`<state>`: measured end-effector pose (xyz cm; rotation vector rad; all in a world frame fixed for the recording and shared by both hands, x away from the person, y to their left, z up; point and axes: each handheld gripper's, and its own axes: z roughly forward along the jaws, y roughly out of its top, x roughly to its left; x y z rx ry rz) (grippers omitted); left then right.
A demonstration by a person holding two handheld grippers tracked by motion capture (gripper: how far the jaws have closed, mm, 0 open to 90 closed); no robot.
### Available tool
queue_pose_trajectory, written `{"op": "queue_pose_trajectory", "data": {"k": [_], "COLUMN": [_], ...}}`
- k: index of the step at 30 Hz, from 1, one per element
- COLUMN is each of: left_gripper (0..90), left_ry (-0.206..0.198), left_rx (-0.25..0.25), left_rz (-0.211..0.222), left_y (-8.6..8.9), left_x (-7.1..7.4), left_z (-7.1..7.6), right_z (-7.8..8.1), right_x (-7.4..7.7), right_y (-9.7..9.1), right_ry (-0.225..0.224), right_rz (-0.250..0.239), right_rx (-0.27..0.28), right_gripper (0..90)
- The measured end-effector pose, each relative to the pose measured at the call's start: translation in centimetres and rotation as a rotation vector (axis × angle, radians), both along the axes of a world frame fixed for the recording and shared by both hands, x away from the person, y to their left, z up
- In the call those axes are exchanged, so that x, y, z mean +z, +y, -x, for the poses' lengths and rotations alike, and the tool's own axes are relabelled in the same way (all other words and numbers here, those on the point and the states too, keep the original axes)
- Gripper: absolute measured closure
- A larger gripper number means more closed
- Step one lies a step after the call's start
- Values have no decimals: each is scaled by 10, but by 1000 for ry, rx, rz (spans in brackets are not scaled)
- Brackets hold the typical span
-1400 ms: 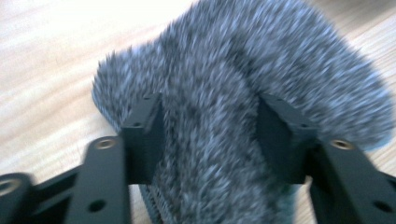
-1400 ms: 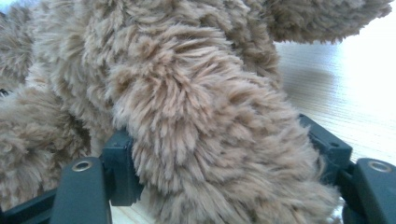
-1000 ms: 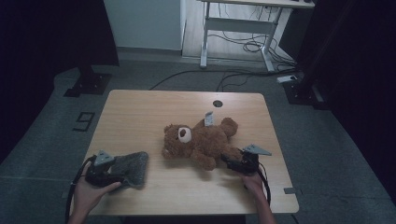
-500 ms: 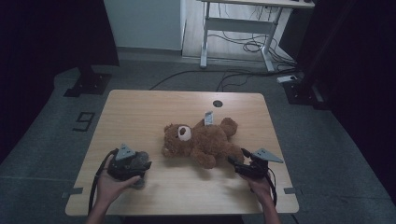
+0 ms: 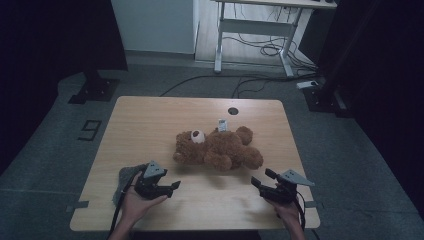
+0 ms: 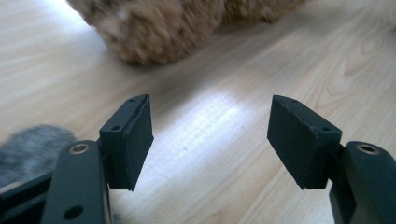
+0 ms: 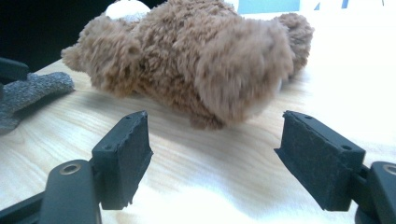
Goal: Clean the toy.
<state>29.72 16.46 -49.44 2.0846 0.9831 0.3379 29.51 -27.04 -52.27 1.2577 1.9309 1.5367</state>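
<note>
Dim room, grey floor, one light-wood tabletop (image 5: 150, 125) in the high view, cables trailing on the floor behind it. One brown teddy bear (image 5: 220, 147) lay on its side near the tabletop's middle, with one small white tag (image 5: 222, 124) just behind it. One grey cloth (image 5: 122, 182) sat at the near left edge, partly under the left hand. Two claws were in play: left claw (image 5: 174, 186) low over the wood, near the bear's head end; right claw (image 5: 256, 182) at the near right, close to the bear's legs. Neither touched the bear.

Left gripper view: left claw (image 6: 210, 135) was released, both jaws spread wide with bare wood between them. One blurred patch of bear fur (image 6: 159, 28) sat ahead at the top, apart from the jaws. Grey cloth (image 6: 32, 147) showed fuzzy at the lower left, beside the left jaw.

Right gripper view: right claw (image 7: 215, 149) was also released, jaws wide, nothing between them but tabletop. Bear (image 7: 196, 56) lay straight ahead, near but clear of the jaws. Grey cloth (image 7: 28, 95) showed at the far left.
</note>
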Motion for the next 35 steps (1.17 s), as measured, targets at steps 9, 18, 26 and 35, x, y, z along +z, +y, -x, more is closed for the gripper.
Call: {"op": "queue_pose_trajectory", "data": {"k": [9, 18, 26, 35], "left_gripper": [319, 322, 323, 323], "left_ry": [9, 13, 18, 17], "left_rx": [-11, -22, -18, -19], "left_rz": [22, 40, 46, 48], "left_y": [-3, -4, -2, -1], "left_x": [-17, -21, -21, -20], "left_z": [12, 16, 15, 16], "right_z": [14, 11, 10, 11], "right_x": [-10, -17, -19, -18], "right_y": [-6, 13, 14, 12], "right_ry": [22, 64, 71, 64], "right_rz": [67, 147, 144, 135], "right_rx": [26, 81, 74, 67], "right_gripper": [232, 212, 212, 212]}}
